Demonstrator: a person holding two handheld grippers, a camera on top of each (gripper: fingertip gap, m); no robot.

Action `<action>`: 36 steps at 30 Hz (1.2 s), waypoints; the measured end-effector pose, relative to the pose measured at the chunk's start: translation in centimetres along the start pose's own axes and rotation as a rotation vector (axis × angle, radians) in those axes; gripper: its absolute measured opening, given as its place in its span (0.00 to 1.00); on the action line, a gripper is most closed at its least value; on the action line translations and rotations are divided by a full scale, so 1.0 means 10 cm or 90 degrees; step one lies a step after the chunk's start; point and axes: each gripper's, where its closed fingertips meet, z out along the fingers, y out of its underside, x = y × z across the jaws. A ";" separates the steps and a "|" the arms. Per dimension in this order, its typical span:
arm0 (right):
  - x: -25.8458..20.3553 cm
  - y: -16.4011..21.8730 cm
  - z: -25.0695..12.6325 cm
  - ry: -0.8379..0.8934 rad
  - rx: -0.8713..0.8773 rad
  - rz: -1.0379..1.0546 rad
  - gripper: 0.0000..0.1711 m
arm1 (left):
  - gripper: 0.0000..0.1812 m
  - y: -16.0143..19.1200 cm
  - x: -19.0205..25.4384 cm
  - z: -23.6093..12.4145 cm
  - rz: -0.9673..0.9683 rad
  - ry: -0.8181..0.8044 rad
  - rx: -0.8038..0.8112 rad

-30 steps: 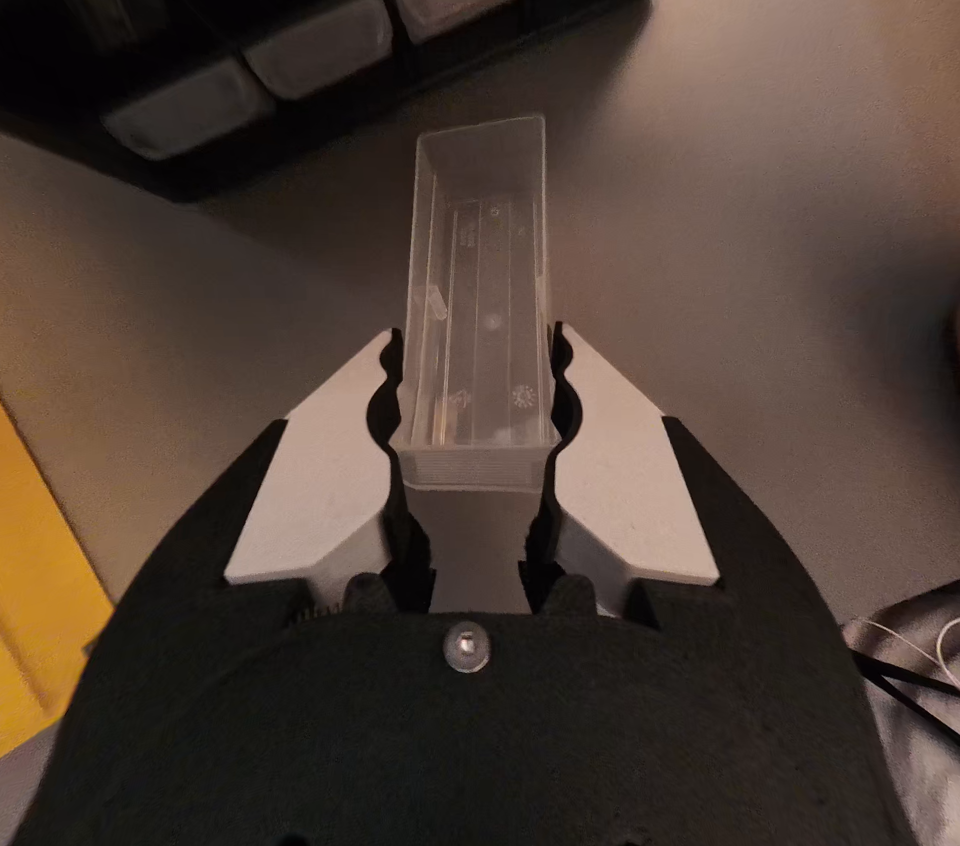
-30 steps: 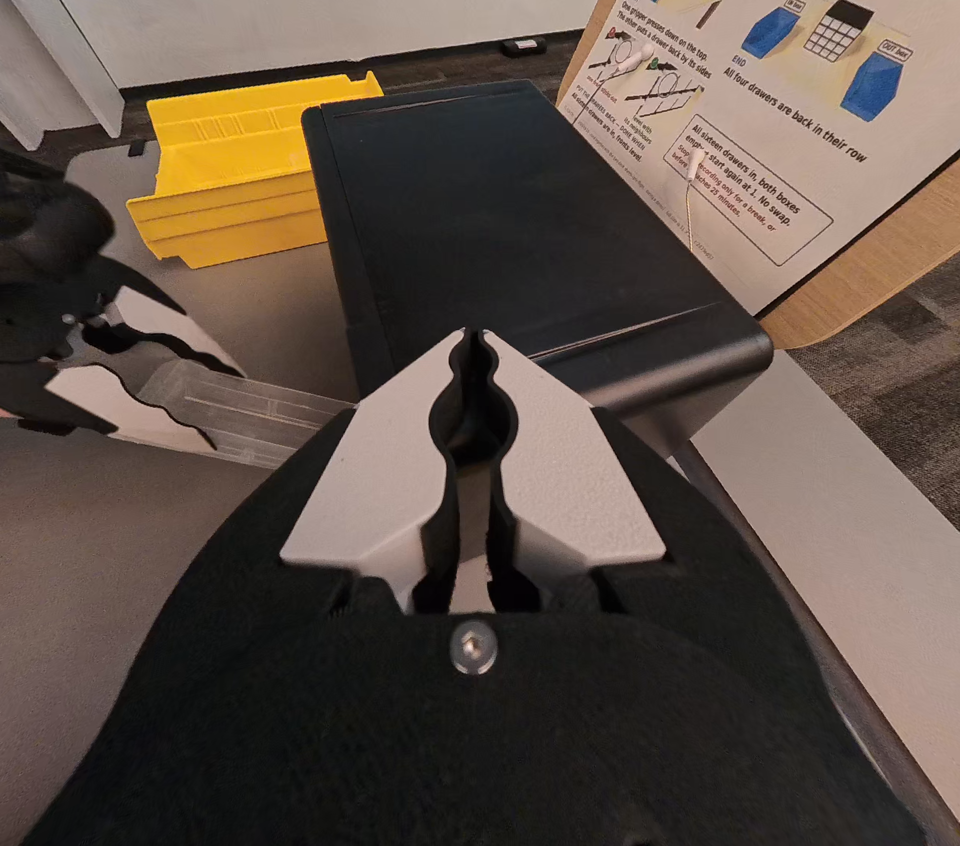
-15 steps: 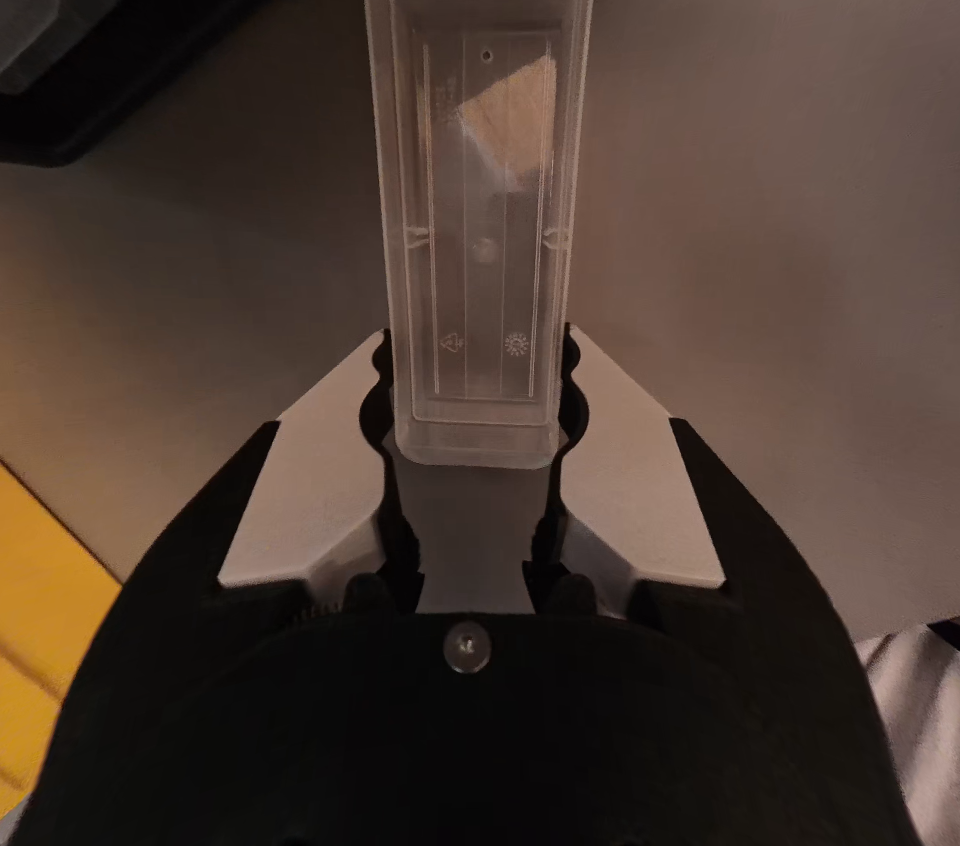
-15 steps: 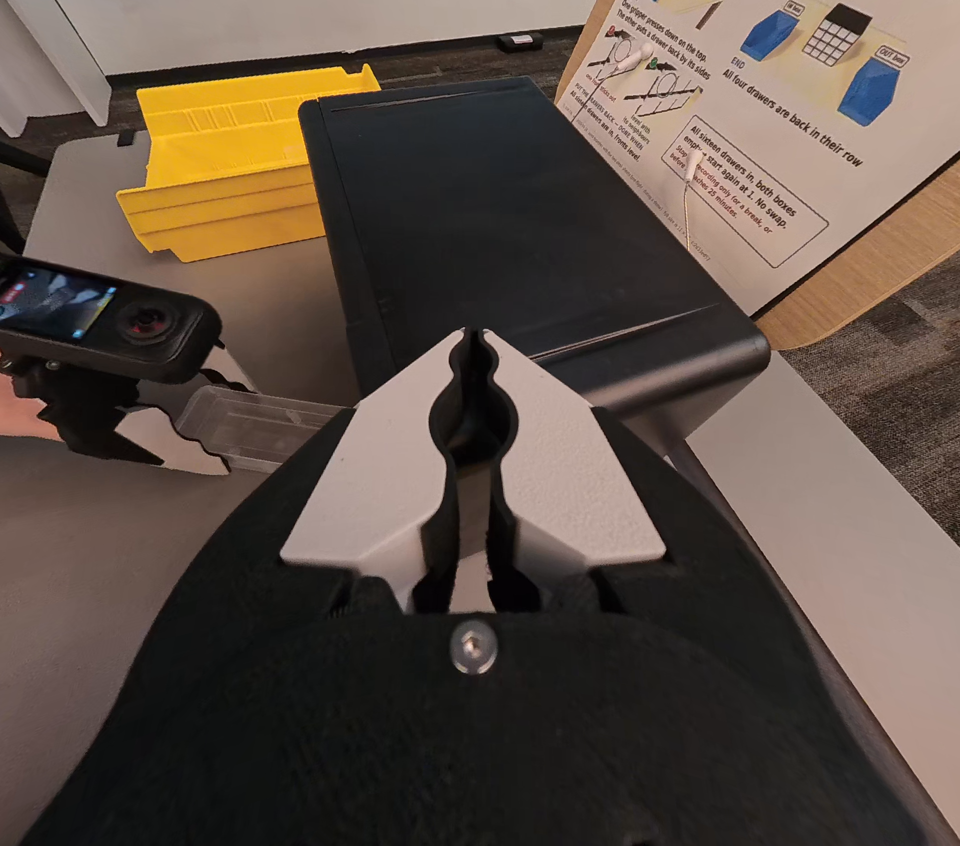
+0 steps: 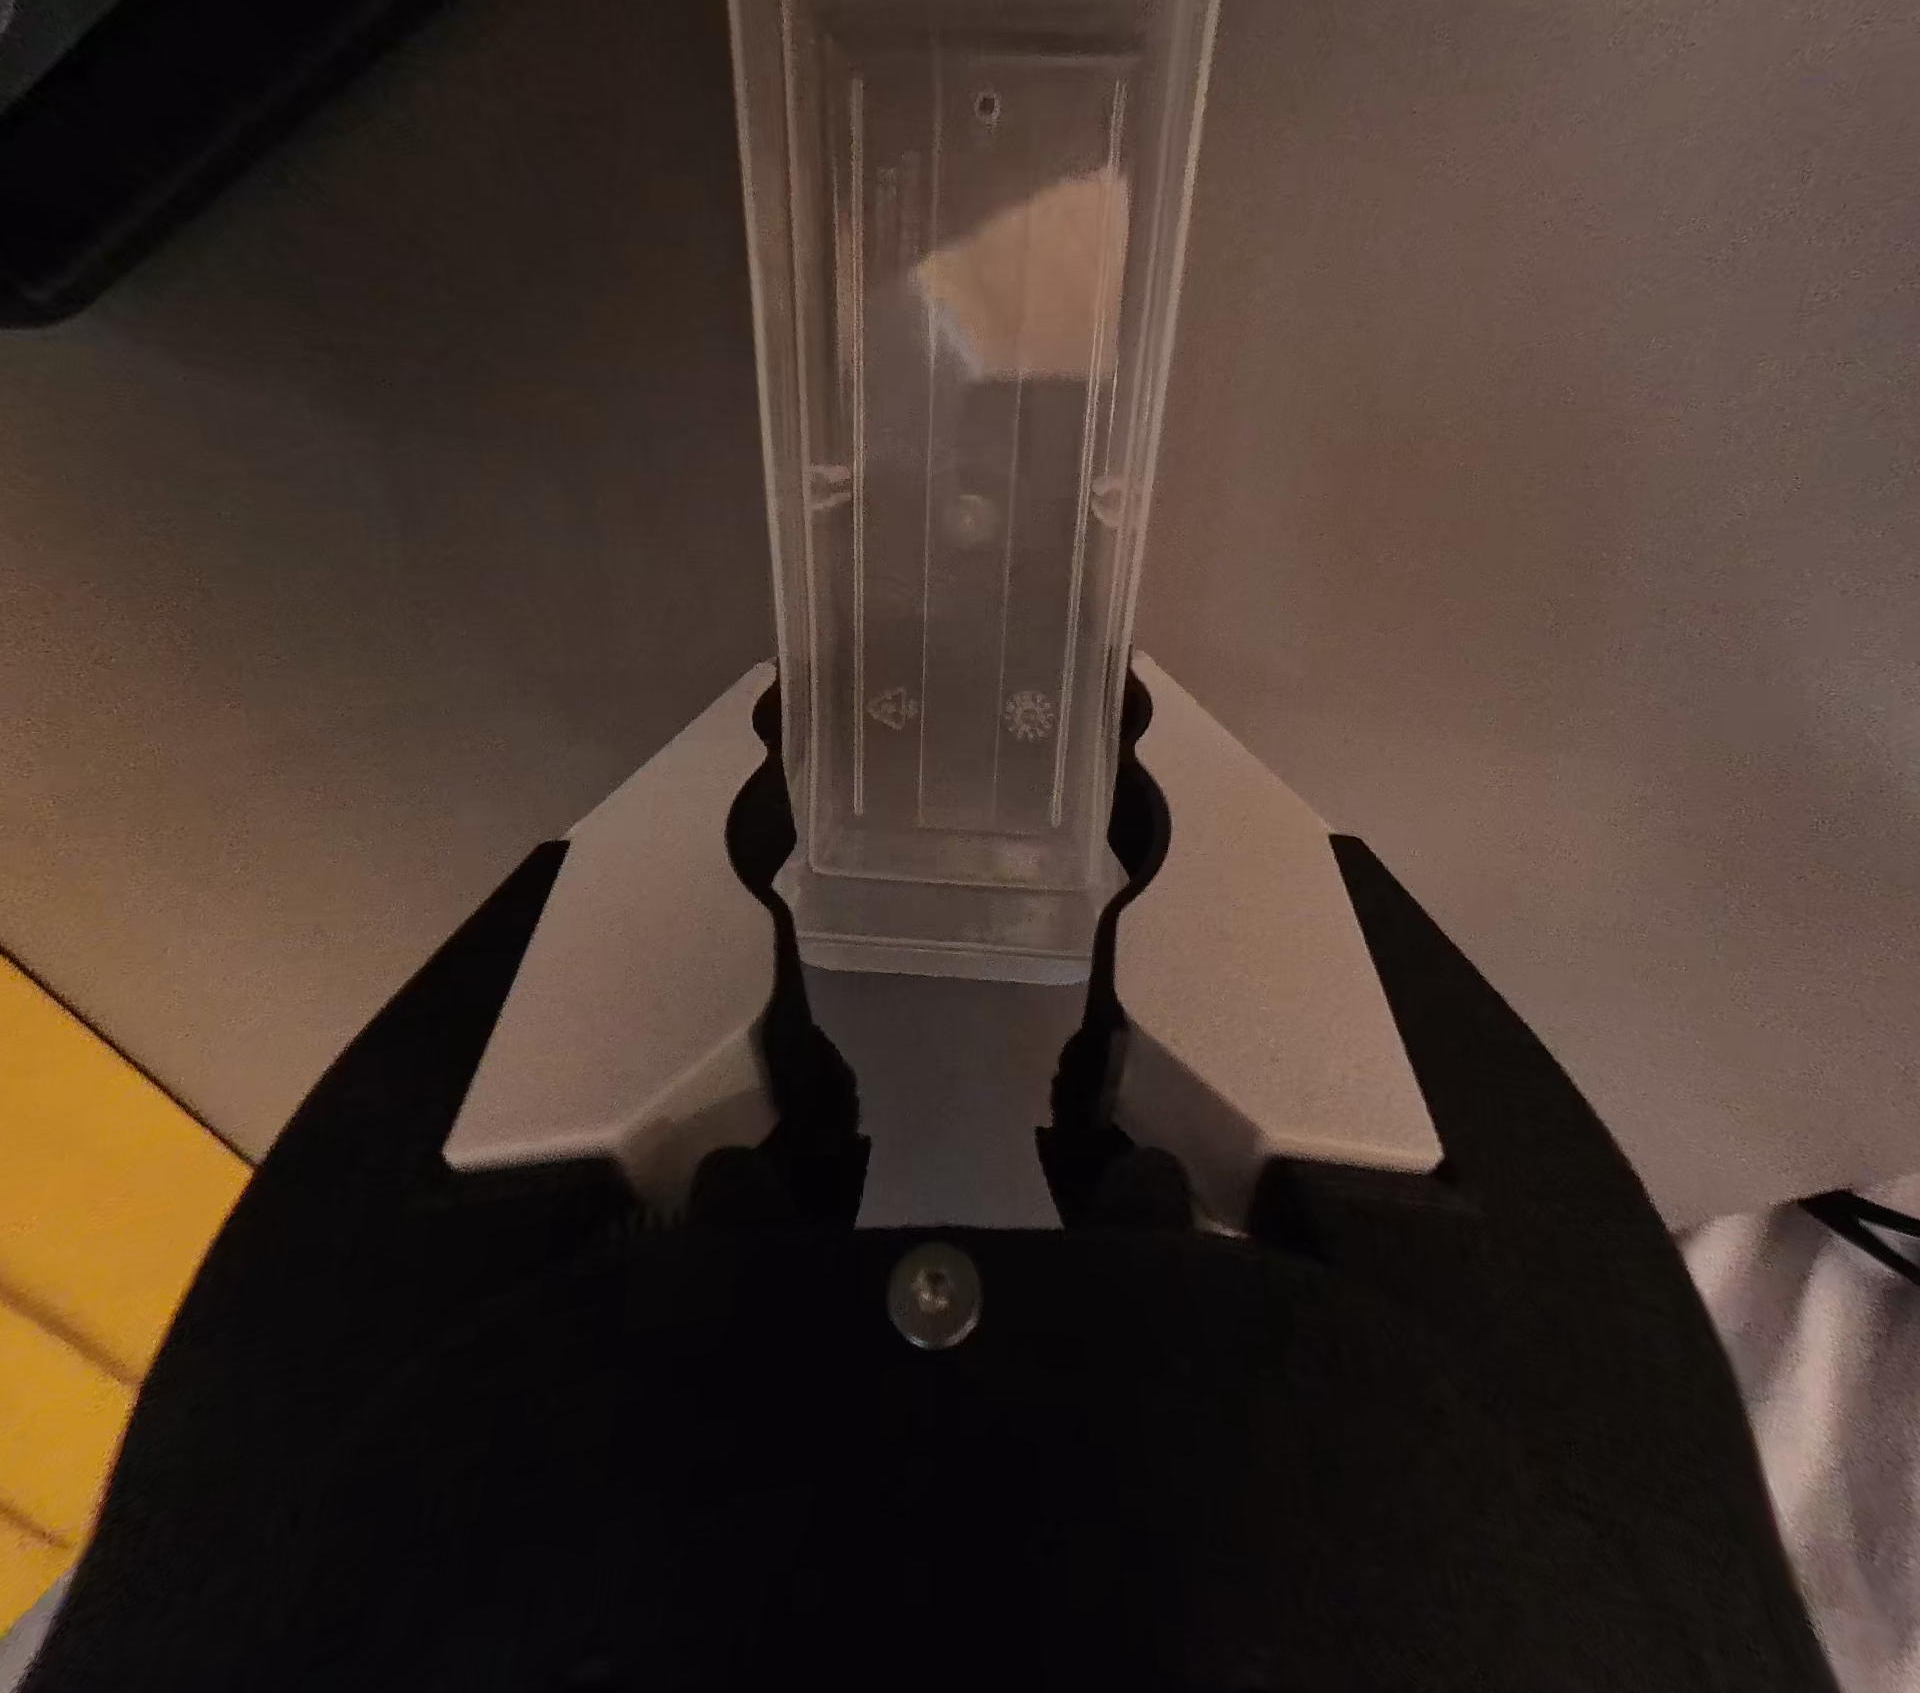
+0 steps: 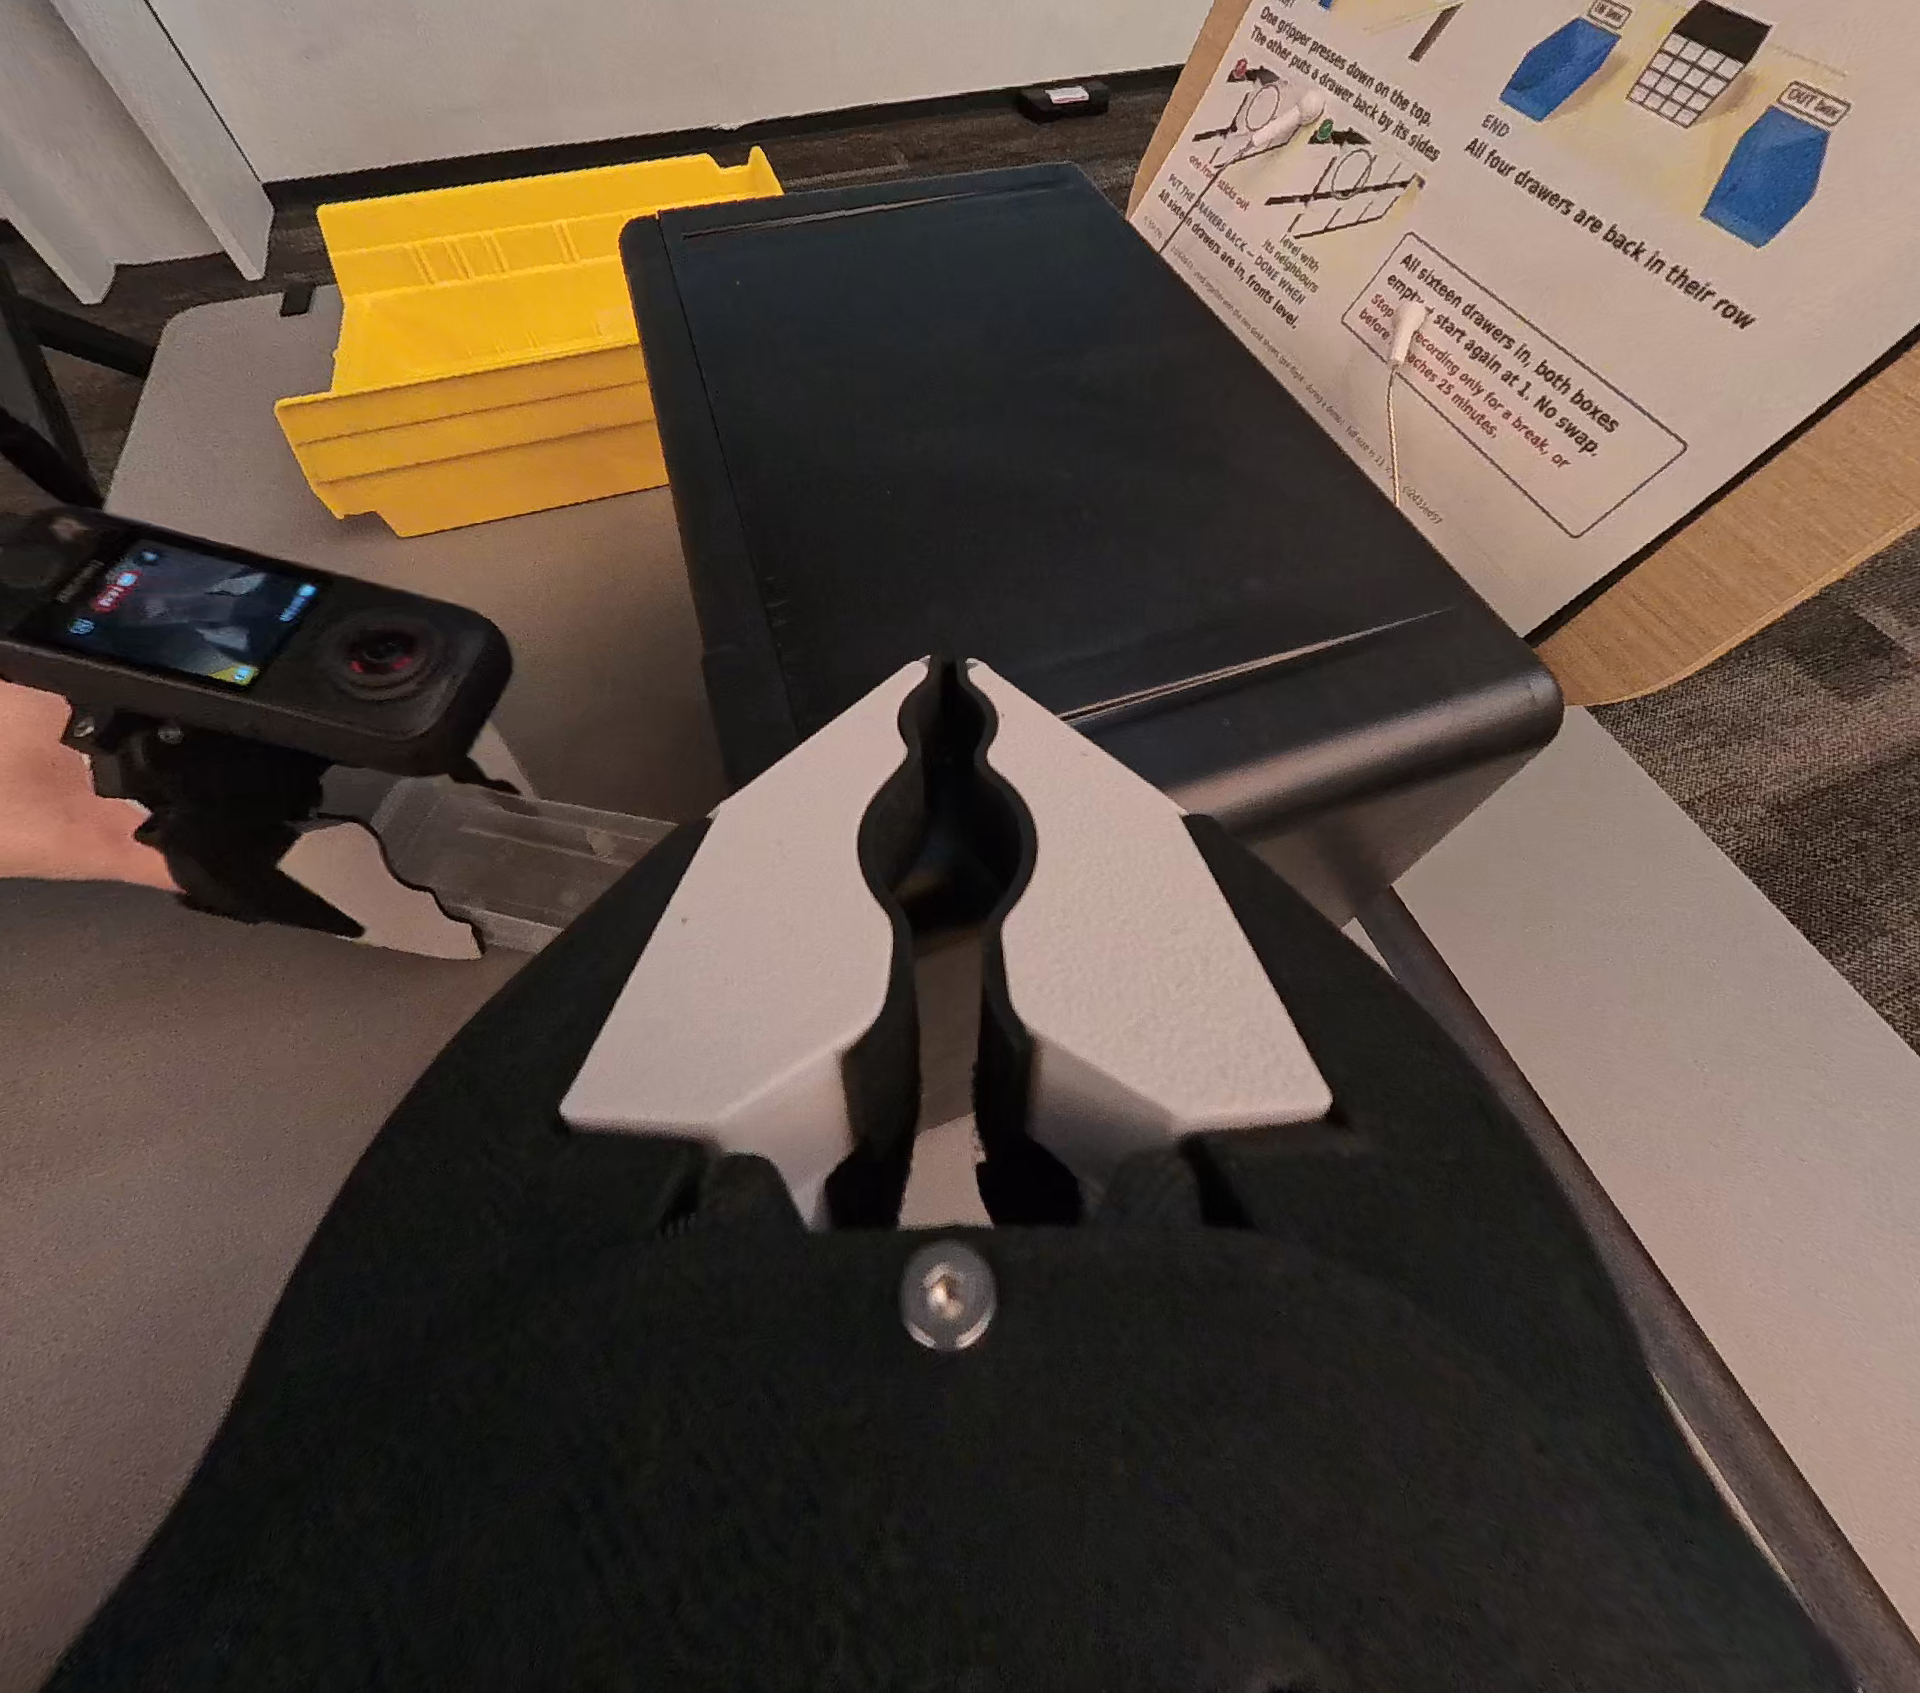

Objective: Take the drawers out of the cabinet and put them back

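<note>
- Our left gripper [image 5: 951, 770] is clamped on the near end of the clear drawer [image 5: 977, 355], which sticks out over the grey table [image 5: 1507, 396], clear of the black cabinet [image 6: 1039, 438].
- Right gripper [image 6: 948, 677] is pinched closed on nothing, resting at the cabinet's top.
- Risk: with such a short bite, the long drawer could pivot or slip.
- There's open table ahead; the yellow bin [image 6: 488, 365] is at the left.

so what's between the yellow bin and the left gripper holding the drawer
In the right wrist view, only bare grey table lies between the yellow bin and the left gripper clamping the clear drawer.
</note>
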 end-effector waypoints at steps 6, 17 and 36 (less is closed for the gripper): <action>0.00 0.00 0.00 -0.007 0.007 0.009 0.00 | 0.33 -0.12 0.03 -0.29 -0.036 -0.018 0.033; 0.00 0.00 0.00 -0.021 0.017 0.022 0.00 | 0.33 -0.42 -0.01 -0.56 -0.113 -0.025 0.045; 0.00 0.00 0.00 -0.055 0.036 0.053 0.00 | 0.33 -0.53 0.06 -0.49 -0.170 -0.002 0.027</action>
